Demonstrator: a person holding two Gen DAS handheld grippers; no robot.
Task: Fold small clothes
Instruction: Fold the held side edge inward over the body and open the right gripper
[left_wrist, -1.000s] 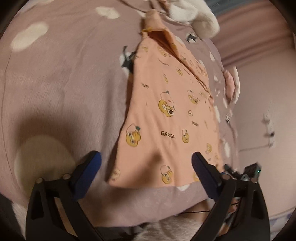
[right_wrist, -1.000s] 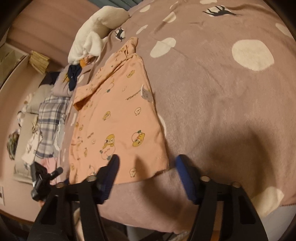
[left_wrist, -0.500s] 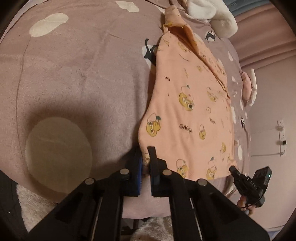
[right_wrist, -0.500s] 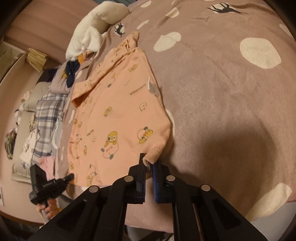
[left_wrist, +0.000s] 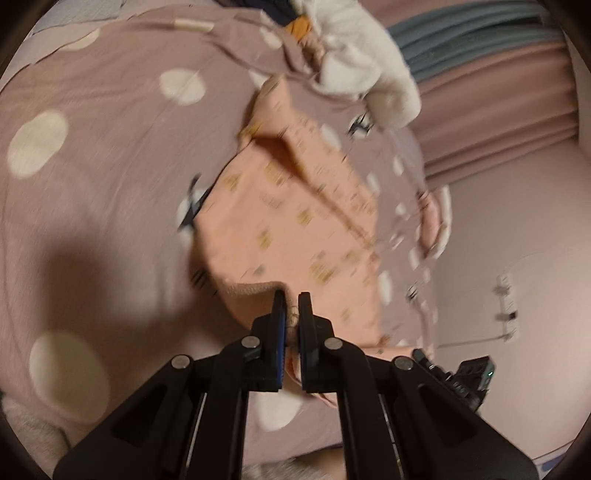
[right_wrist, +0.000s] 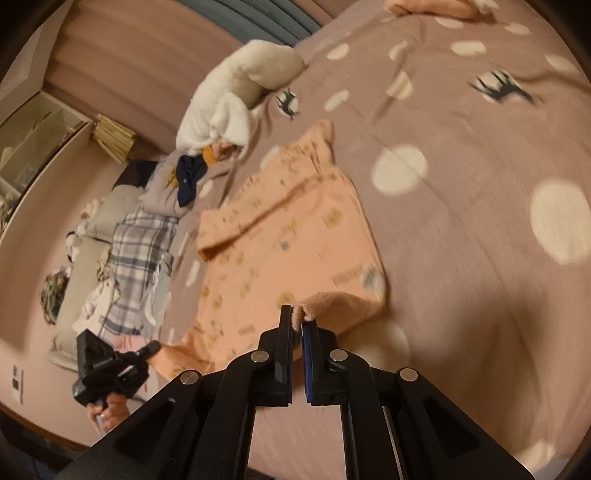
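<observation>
A small peach shirt (left_wrist: 295, 221) with yellow cartoon prints lies on the mauve dotted bedspread (left_wrist: 103, 177); it also shows in the right wrist view (right_wrist: 295, 236). My left gripper (left_wrist: 291, 306) is shut on one corner of its near hem, lifted and curled over the cloth. My right gripper (right_wrist: 298, 317) is shut on the other hem corner, also raised and folding forward. The left gripper appears at the lower left of the right wrist view (right_wrist: 110, 369). Both views are blurred by motion.
A white fluffy garment (right_wrist: 236, 99) lies beyond the shirt's collar. A pile of clothes, plaid (right_wrist: 140, 251) and dark blue (right_wrist: 188, 177), lies on the left of the bed. A pink wall and curtains (left_wrist: 498, 110) stand past the bed edge.
Both grippers went from open to shut on the shirt's hem corners. They have since lifted the hem and carried it forward toward the collar.
</observation>
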